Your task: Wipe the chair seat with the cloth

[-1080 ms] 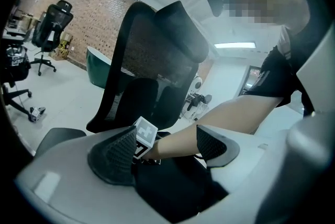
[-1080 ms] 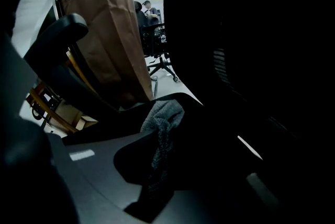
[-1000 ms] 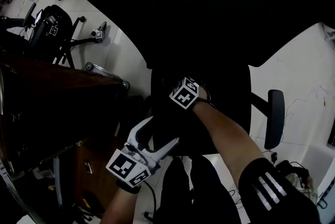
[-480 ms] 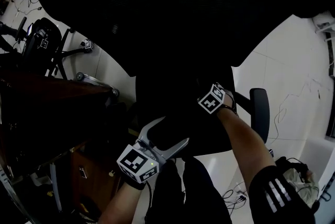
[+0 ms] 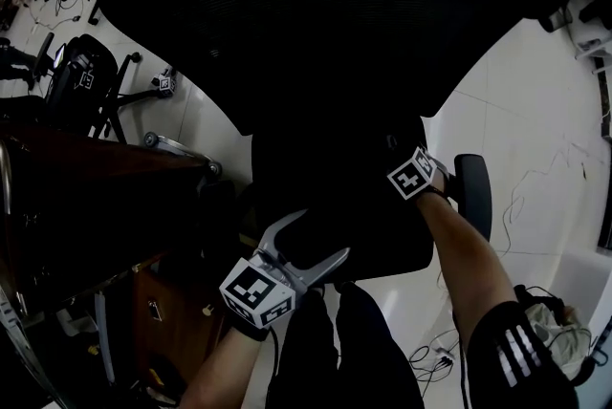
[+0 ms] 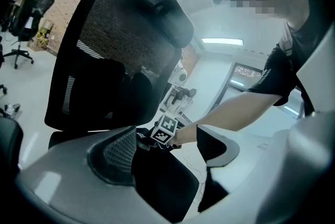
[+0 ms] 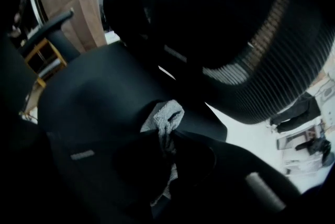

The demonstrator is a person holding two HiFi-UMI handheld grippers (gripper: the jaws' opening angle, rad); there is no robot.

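Observation:
The black office chair's seat point(image 5: 330, 206) lies below its mesh backrest point(image 5: 316, 25). My right gripper point(image 7: 166, 136) is shut on a grey cloth point(image 7: 165, 118) that rests on the seat point(image 7: 94, 108). In the head view only its marker cube point(image 5: 413, 174) shows, at the seat's right side beside the armrest point(image 5: 473, 192); the jaws are lost in the dark. My left gripper point(image 5: 311, 240) is open at the seat's front left edge, holding nothing. From the left gripper view, the left gripper point(image 6: 167, 160) frames the seat, with the right cube point(image 6: 166, 130) beyond.
A dark wooden desk point(image 5: 86, 168) stands close on the left. Another black chair point(image 5: 81, 63) sits behind it on the white floor point(image 5: 535, 111). Cables point(image 5: 535, 178) trail on the right. The person's dark trouser legs point(image 5: 344, 350) are at the seat's front.
The right gripper has slid with the cloth from the seat's middle to its right side near the armrest. The left gripper has stayed open at the front edge.

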